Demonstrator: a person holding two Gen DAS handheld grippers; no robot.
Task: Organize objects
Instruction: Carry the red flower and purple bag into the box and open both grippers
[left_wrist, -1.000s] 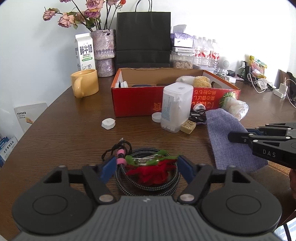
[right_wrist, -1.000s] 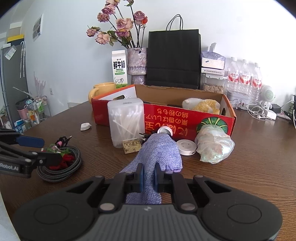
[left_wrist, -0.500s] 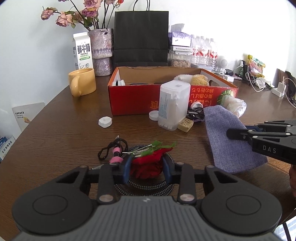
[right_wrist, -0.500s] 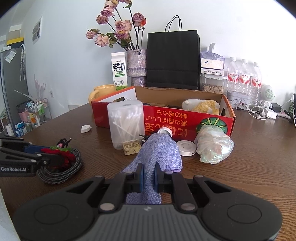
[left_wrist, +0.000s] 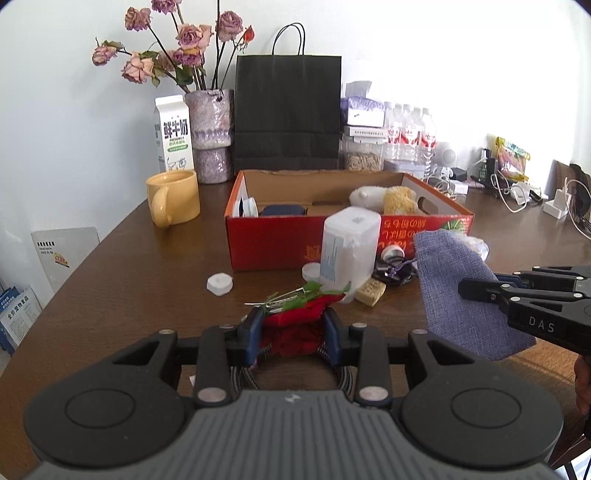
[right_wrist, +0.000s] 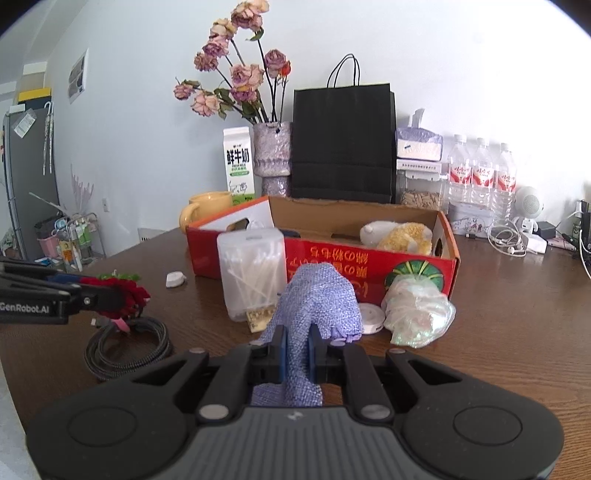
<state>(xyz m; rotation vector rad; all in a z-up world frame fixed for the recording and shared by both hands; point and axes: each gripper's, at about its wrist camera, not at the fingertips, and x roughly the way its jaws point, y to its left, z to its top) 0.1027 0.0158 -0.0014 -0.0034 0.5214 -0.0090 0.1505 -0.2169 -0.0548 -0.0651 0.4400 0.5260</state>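
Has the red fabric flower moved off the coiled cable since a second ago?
Yes. The red fabric flower, clamped in the left hand-held gripper, now sits lifted above the coiled cable, which remains on the table.

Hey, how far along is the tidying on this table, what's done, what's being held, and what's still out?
Done: a plush toy lies inside the red box. In hand: the left gripper is shut on the red flower; the right gripper is shut on the purple pouch. Left: the cotton swab box, coiled cable, plastic bag and white discs are still on the table.
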